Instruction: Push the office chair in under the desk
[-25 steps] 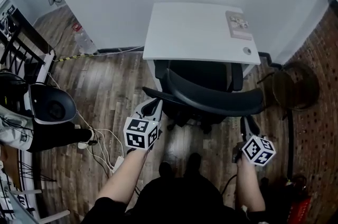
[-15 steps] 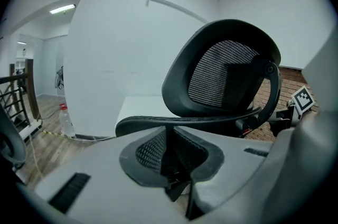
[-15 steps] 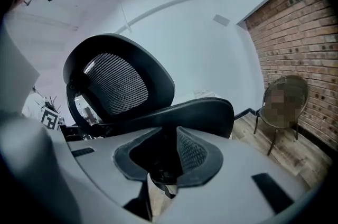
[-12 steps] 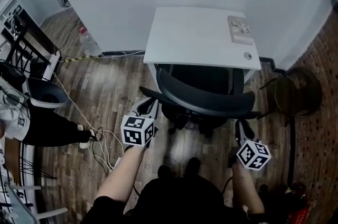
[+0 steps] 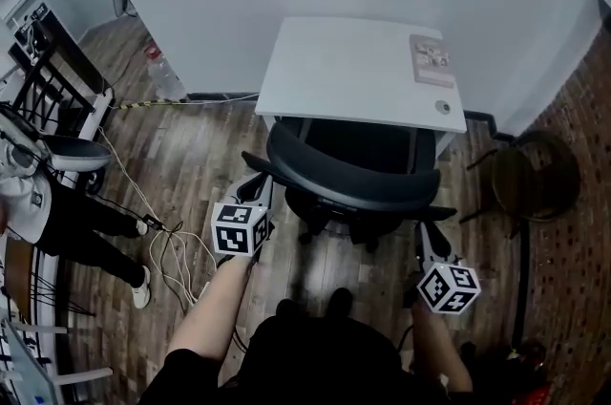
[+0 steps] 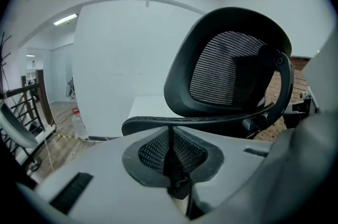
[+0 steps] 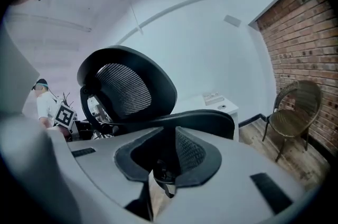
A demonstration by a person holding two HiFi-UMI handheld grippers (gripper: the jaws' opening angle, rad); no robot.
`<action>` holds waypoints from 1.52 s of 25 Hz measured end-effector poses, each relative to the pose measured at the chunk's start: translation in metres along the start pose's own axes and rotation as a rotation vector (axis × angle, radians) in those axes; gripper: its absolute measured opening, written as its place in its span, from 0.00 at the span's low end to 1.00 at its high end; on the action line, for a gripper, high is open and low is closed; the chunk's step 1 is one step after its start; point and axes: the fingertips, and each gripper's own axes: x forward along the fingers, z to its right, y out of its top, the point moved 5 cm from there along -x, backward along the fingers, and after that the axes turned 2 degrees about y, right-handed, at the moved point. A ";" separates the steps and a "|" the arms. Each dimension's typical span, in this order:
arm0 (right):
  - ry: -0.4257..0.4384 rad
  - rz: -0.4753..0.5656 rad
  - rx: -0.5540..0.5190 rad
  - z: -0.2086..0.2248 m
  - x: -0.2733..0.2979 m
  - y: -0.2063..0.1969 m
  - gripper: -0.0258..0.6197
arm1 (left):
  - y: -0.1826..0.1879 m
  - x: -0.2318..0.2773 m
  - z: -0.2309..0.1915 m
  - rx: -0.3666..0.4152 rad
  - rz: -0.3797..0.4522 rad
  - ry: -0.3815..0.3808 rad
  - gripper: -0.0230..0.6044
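Black office chair (image 5: 355, 185): one, at the near edge of the table; its seat reaches in under the top, while the backrest and both armrests are out on the person's side.
White table (image 5: 344, 69): one, set against the wall. Two things lie on it, a flat card (image 5: 431, 54) and a small round piece (image 5: 441, 107).
Armrests: two, the left armrest (image 5: 250, 161) and the right armrest (image 5: 441, 213), each with a gripper just behind it.
Left gripper (image 5: 256, 190): its fingers (image 6: 153, 151) stand together, with only a thin slit between the pads. The tips are at the rear end of the left armrest and nothing is between them.
Right gripper (image 5: 424, 233): its fingers (image 7: 196, 154) have just been closing and show a narrow gap. The right armrest lies across just past the tips, and nothing shows clamped between the pads.
Marker cubes: two, one on each gripper.
Wooden floor (image 5: 215, 145): one loose bundle of cables (image 5: 172, 250) to the left of the left gripper, and one bottle (image 5: 160, 76) by the wall.
Wicker chair (image 5: 535, 166): one, to the right of the table.
Bystander (image 5: 43, 202): one person at the left edge.
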 end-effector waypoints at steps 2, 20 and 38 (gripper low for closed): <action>0.014 -0.011 0.016 0.002 0.002 0.002 0.13 | 0.002 0.002 -0.002 0.010 -0.008 0.019 0.07; -0.056 0.035 -0.023 -0.013 -0.009 0.008 0.10 | 0.005 -0.013 -0.011 -0.015 0.045 -0.116 0.07; -0.084 0.379 -0.213 -0.127 -0.048 0.124 0.05 | 0.091 -0.090 -0.002 0.053 0.223 -0.261 0.07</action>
